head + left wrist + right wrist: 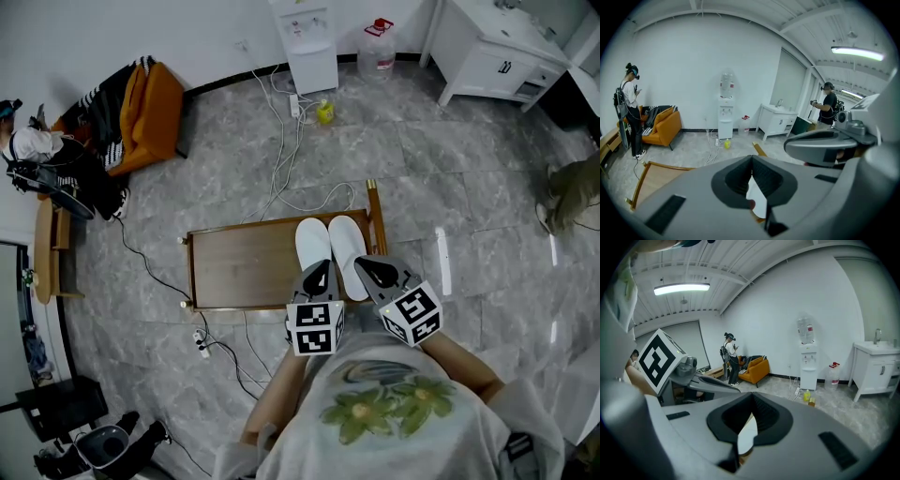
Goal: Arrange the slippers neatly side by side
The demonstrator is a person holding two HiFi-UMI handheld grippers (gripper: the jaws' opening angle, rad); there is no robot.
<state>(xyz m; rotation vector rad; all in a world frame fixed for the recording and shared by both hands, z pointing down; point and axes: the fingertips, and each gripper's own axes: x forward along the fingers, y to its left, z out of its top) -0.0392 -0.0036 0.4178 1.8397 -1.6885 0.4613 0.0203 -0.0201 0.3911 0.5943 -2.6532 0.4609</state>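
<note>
As slippers (313, 242) lie paired at surface's (239, 267) right edge: arranging judged done.
Left hand-held gripper (319, 273), right hand-held gripper (376, 272): jaws together, empty.
Next: back off without nudging.

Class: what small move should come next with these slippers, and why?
Probably draw the left gripper and right gripper back: both are shut, and the left slipper and right slipper already lie side by side on the wooden table, toes about level.
</note>
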